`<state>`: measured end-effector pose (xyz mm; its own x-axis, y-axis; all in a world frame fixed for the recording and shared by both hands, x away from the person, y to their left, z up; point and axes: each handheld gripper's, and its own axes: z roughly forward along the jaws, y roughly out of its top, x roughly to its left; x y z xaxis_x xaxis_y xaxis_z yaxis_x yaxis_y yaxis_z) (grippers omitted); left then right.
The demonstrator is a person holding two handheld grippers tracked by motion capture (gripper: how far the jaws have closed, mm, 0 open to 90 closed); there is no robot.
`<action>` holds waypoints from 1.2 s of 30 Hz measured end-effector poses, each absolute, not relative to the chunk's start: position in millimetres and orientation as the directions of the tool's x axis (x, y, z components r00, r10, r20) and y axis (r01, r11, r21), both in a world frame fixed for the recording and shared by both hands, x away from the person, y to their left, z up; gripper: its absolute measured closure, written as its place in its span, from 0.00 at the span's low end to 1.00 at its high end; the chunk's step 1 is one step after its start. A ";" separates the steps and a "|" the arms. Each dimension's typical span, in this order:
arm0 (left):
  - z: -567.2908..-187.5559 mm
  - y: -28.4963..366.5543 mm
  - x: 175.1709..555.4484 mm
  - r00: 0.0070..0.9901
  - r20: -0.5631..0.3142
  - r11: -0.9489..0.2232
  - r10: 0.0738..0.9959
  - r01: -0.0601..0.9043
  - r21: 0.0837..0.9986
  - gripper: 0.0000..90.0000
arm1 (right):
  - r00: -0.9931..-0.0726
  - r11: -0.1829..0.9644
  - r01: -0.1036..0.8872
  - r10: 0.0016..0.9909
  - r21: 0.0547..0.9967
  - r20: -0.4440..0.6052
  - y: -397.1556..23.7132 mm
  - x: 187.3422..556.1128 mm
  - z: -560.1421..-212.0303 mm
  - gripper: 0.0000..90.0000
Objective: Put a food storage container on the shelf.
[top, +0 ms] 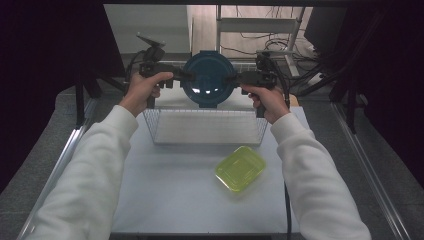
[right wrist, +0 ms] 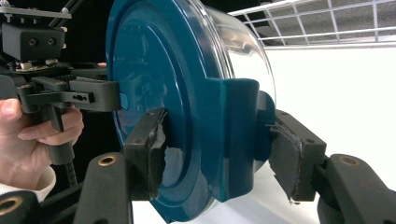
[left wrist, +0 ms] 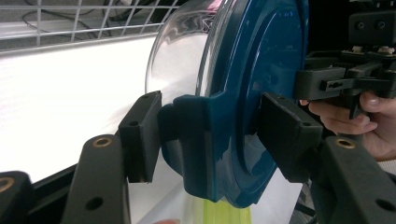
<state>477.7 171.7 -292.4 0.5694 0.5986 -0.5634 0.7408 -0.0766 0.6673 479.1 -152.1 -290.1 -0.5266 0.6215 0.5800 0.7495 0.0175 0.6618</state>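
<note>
Two grippers carry one container (top: 208, 80) between them, above the far edge of a wire basket (top: 207, 127). It is a clear round bowl with a blue lid, tipped on its side so the lid faces the person. The left gripper (top: 181, 76) has its jaws partly closed on the lid's clip tab at the left rim, one pad on the lid face and one on the bowl side, as the left gripper view shows (left wrist: 212, 140). The right gripper (top: 235, 79) grips the opposite tab the same way; in the right gripper view (right wrist: 219, 154) its pads look worn and torn at the edges. The lift looks done, judging by the container being clear of the table (top: 170, 200). What seems left is to bring it over the basket and lower it in, or to set it down elsewhere; the basket itself lies empty. A yellow-green box (top: 240, 168) sits on the table just in front of the basket, toward the right, untouched. The table is plain white with metal rails along its sides. Beyond it the room is dim, with dark curtains to both sides, a shelf frame and loose cables on the floor.
</note>
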 end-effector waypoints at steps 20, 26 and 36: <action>-317.4 174.2 500.2 0.462 -0.681 0.037 0.567 0.812 0.582 0.41 | -0.402 -0.043 0.841 0.620 0.540 0.674 -149.7 510.0 -302.8 0.41; -324.3 175.1 509.0 0.431 -0.719 0.072 0.545 0.830 0.552 0.40 | -0.349 -0.086 0.864 0.608 0.496 0.713 -150.7 518.5 -309.3 0.40; -332.9 174.2 516.8 0.398 -0.752 0.106 0.526 0.846 0.522 0.37 | -0.317 -0.108 0.876 0.606 0.470 0.730 -151.5 522.9 -315.5 0.36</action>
<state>516.8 174.2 -332.9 0.3978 0.5263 -0.7515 0.8462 0.1061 0.5222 522.9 -151.5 -315.5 -0.3168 0.6059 0.7297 0.8762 -0.1075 0.4697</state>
